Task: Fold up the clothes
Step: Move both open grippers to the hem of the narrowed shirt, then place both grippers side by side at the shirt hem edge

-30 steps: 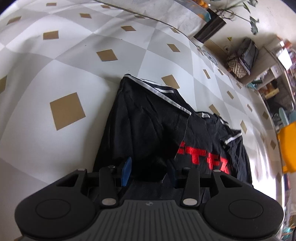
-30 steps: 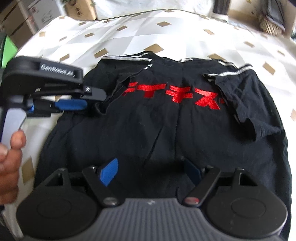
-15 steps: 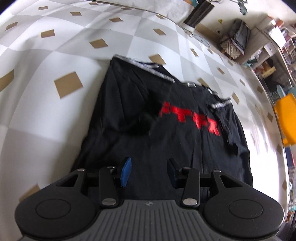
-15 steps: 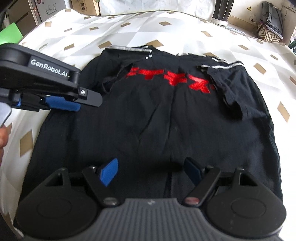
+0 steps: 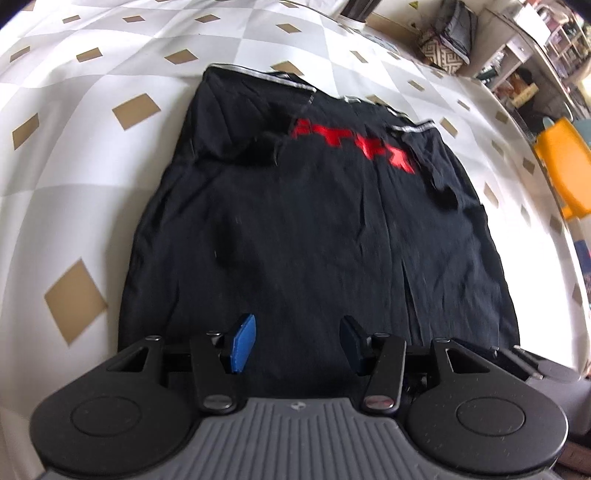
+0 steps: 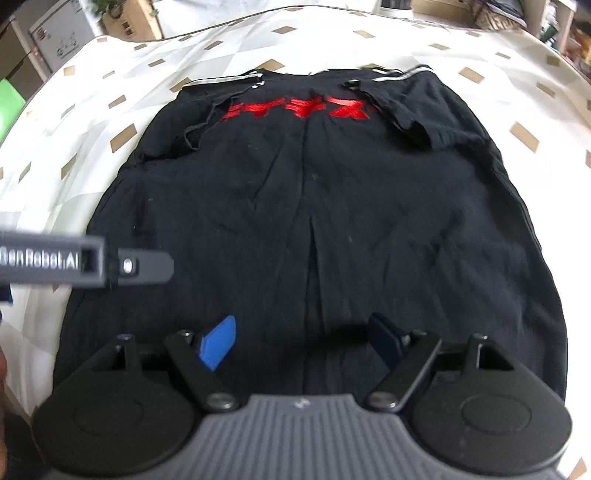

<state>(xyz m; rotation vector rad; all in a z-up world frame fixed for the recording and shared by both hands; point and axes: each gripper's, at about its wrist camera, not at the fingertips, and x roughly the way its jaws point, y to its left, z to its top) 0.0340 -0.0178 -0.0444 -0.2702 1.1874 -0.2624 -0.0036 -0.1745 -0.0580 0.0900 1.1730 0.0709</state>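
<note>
A black T-shirt (image 5: 314, 221) (image 6: 314, 206) with red lettering (image 6: 295, 110) and white-striped sleeve edges lies flat on a white cloth with tan diamonds, both sleeves folded inward. My left gripper (image 5: 297, 341) hovers over the shirt's near hem, its jaws opening with nothing between them. My right gripper (image 6: 304, 341) stands open above the hem, holding nothing. The left gripper's body (image 6: 74, 264) shows at the left edge of the right wrist view, over the shirt's left side.
The patterned cloth (image 5: 92, 147) spreads around the shirt on all sides. Cardboard boxes (image 6: 125, 18) stand beyond the far left edge. An orange chair (image 5: 565, 162), shelves and a patterned bag (image 5: 443, 48) stand off to the right.
Both grippers have pulled back from the shirt's upper part toward its hem. The left gripper let go of the left sleeve, which now lies folded inward, and its jaws have widened.
</note>
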